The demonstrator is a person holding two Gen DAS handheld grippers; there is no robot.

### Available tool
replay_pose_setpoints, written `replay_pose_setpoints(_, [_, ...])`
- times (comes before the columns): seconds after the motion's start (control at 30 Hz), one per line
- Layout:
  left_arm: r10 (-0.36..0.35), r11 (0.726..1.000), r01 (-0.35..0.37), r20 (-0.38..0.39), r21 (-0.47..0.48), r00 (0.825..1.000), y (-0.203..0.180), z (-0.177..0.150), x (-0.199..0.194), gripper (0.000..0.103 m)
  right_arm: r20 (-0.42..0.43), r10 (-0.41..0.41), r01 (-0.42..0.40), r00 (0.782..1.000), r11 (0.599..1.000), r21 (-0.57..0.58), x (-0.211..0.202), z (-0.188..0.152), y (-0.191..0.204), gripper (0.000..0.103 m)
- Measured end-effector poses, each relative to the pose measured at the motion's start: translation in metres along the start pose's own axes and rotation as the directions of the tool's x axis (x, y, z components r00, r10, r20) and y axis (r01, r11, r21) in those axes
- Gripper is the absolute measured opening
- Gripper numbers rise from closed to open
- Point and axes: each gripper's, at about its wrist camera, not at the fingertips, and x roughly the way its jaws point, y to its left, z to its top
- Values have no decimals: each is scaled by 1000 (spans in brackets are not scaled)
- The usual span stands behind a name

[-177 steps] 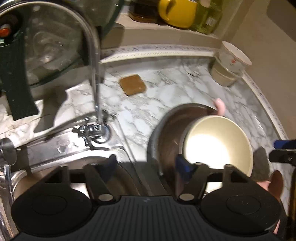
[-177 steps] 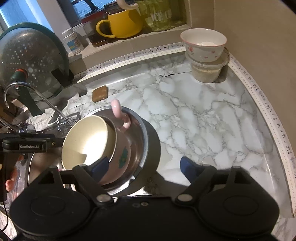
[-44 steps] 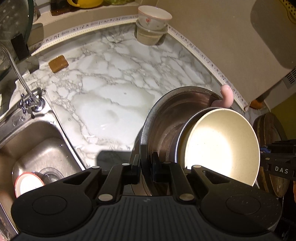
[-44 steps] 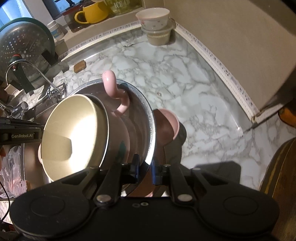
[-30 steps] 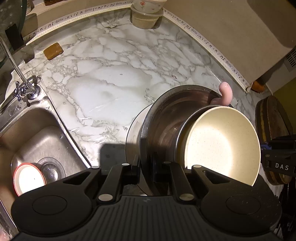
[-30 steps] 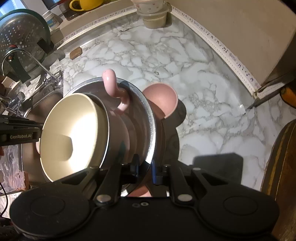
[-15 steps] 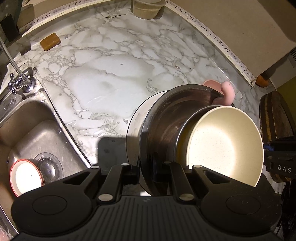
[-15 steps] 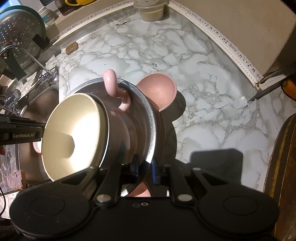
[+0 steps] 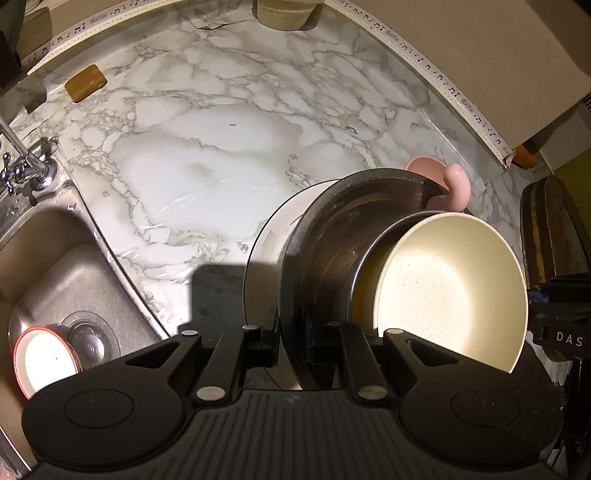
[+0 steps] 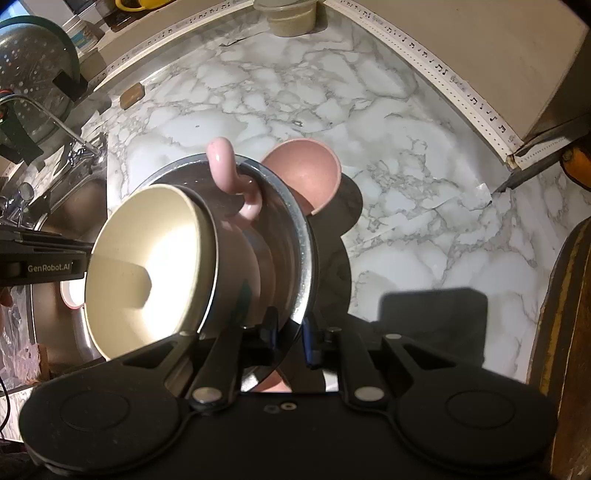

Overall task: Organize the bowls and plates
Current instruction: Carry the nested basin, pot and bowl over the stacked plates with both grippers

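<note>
on the counter: a white-and-grey marble counter (image 9: 207, 155) is spreading from the steel sink (image 9: 48, 258) at its left edge to a beige wall along its back and right edges.
trim: a white tape strip (image 10: 436, 62) printed with small black music notes is running along the foot of the wall.
sink: a red-rimmed bowl (image 9: 40, 358) is lying by the drain; the tap (image 9: 26, 162) is standing at the sink's back corner.
back edge: a brown sponge (image 9: 85, 82) and a beige tub (image 10: 291, 16) are sitting there, well apart.
writing: "genrobot.ai" is showing on the left gripper's side in the right wrist view; "das" is showing on the right gripper in the left wrist view.
left gripper (image 9: 291, 332): pinching the near rim of the steel bowl (image 9: 332, 236), jaws nearly together.
right gripper (image 10: 290, 332): clamping the opposite rim of the same steel bowl, jaws nearly together.
stack: the steel bowl is tilting on edge above the counter, a cream bowl (image 9: 454, 288) and a pink-handled cup (image 10: 236, 184) nesting inside it.
pink bowl (image 10: 306, 173): showing just behind the steel bowl; whether it is touching cannot be told.
</note>
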Motion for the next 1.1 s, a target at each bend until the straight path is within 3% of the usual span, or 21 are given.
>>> replay_pose_setpoints(0.77, [-34,999,33,39,25,999,2,-1,2,12,9,6,-6,1000,999,44,1,-3,0,26])
replay_pose_setpoints(1.1, [5,999,-8,81,38,997,5,-8,-13,25,58,-11,7,998,998,61,-13,-12,-2,32])
